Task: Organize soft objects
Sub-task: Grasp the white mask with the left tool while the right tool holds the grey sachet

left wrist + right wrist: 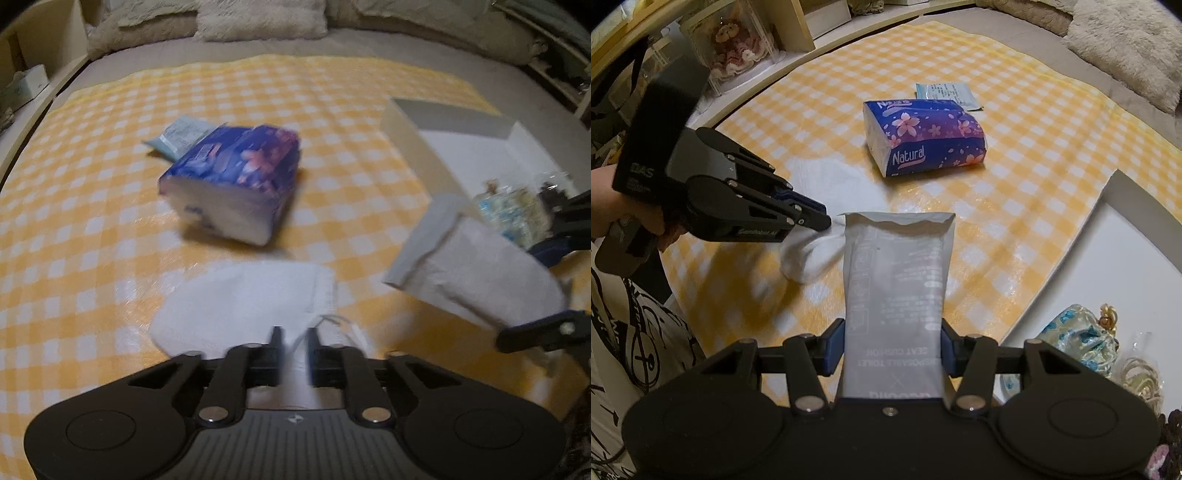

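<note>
My right gripper point(894, 354) clamps the grey foil seat-cushion packet point(897, 280). Next: carry it right into the white box point(1108, 236). Left gripper point(294, 349) part-open at the white cloth point(236, 302), gripping nothing.

left gripper point(827, 221): black plastic is seen throughout; a boxy black handle block is printed with pale lettering; a white logo is printed along the lower link arm.
left fingers point(812, 216): black tips are backed by blue inserts.
right gripper point(892, 345): a wide black body is shown with ribbed grooves at the centre and a round raised disc at each side.
link arms: flat black bars are joined by silver round-headed pivot screws.
right fingers point(833, 349): blue pads are set in black holders.
person's clothing point(635, 343): a white top with black line drawings is worn.
</note>
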